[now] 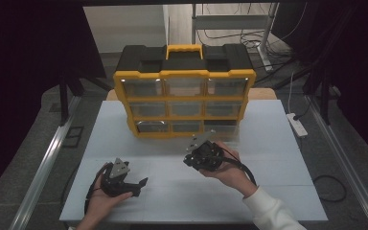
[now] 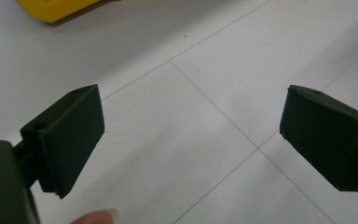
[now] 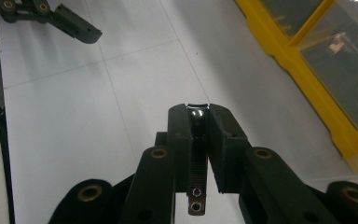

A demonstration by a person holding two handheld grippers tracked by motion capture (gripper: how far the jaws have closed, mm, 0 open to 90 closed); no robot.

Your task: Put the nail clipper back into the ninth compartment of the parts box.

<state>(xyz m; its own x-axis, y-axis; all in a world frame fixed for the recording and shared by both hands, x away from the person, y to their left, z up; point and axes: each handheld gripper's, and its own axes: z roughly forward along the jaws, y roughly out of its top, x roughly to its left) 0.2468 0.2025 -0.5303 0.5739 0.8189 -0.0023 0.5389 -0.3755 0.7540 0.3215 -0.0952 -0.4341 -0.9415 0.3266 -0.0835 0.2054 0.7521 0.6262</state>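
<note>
From the high view I see the pale grey-white worktop (image 1: 268, 124) with a yellow-framed, black-topped plastic organiser cabinet (image 1: 184, 98) of clear drawers standing upright near its far edge, a yellow carry handle (image 1: 184, 49) on top. My left hand-held gripper (image 1: 141, 184) sits low at the near left of the worktop, held in the left hand (image 1: 103, 196), its jaws pointing to the right. My right hand-held gripper (image 1: 188, 159) is held in the right hand (image 1: 230, 167), nearer the cabinet, just in front of its bottom row of drawers, with a white sleeve (image 1: 273, 213) running off the bottom edge.

The high view is too coarse to tell me how either pair of jaws stands; the gripper views settle it. In the left gripper view the left hand-held gripper (image 2: 192, 128) has its two black jaws spread wide, with bare worktop and its thin seam lines between them, and a yellow corner of the cabinet (image 2: 51, 9) at the top left. A fingertip (image 2: 95, 217) shows at the bottom edge.

In the right gripper view the right hand-held gripper (image 3: 197, 114) has its jaws pressed almost together on a small shiny metal part (image 3: 196, 154), a narrow threaded or toothed strip with a rounded, reflective top at the jaw tips. The cabinet's yellow frame and clear drawers (image 3: 335, 60) pass on the right, and the other gripper (image 3: 56, 16) lies far off at the top left.
</note>
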